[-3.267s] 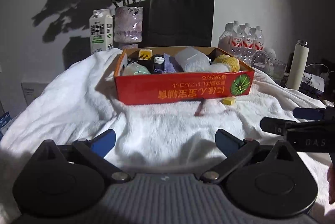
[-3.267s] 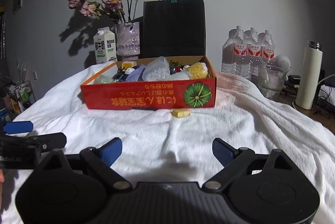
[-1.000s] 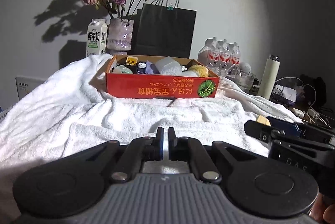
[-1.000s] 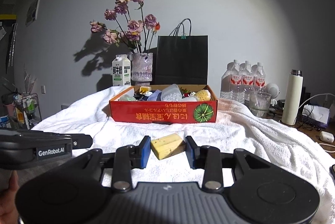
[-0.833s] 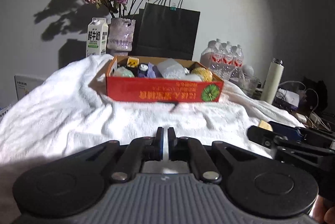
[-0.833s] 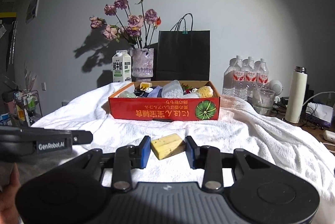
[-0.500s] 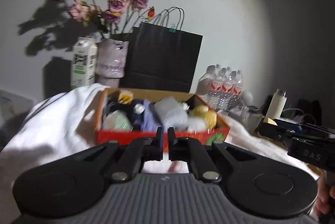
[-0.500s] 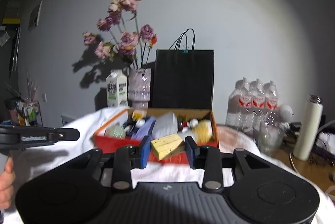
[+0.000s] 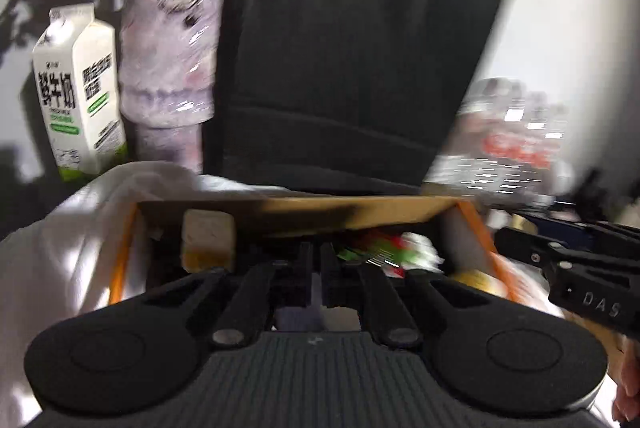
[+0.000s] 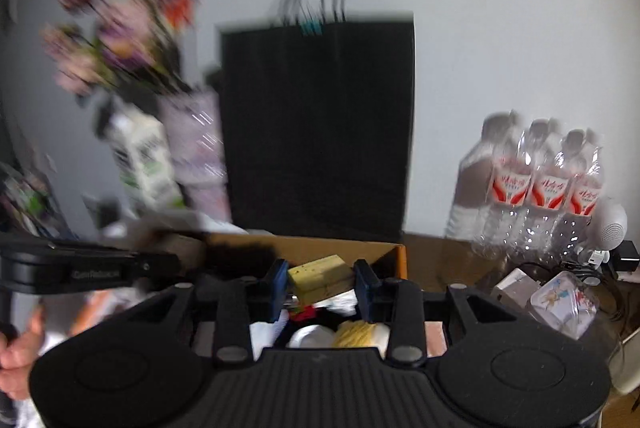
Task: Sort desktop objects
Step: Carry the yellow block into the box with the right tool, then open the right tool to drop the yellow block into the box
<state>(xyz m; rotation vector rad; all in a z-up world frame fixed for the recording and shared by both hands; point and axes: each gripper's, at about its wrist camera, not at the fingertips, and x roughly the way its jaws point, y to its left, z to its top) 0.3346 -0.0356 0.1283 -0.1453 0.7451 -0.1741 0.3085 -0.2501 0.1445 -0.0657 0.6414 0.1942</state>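
Note:
My right gripper is shut on a yellow block, held over the back part of the orange cardboard box. Below it in the box lie a yellow ball and white items. My left gripper is shut, with nothing visible between its fingers, and hangs over the box too. A pale yellow block and red-green wrappers lie inside. The right gripper's fingers show at the right of the left wrist view. Both views are motion-blurred.
Behind the box stand a black paper bag, a vase of flowers and a milk carton. Water bottles and small gadgets sit at the right. A white towel covers the table.
Both grippers swept forward and a little up, from over the towel to above the box. The right one still carries the yellow block; the left stayed shut.

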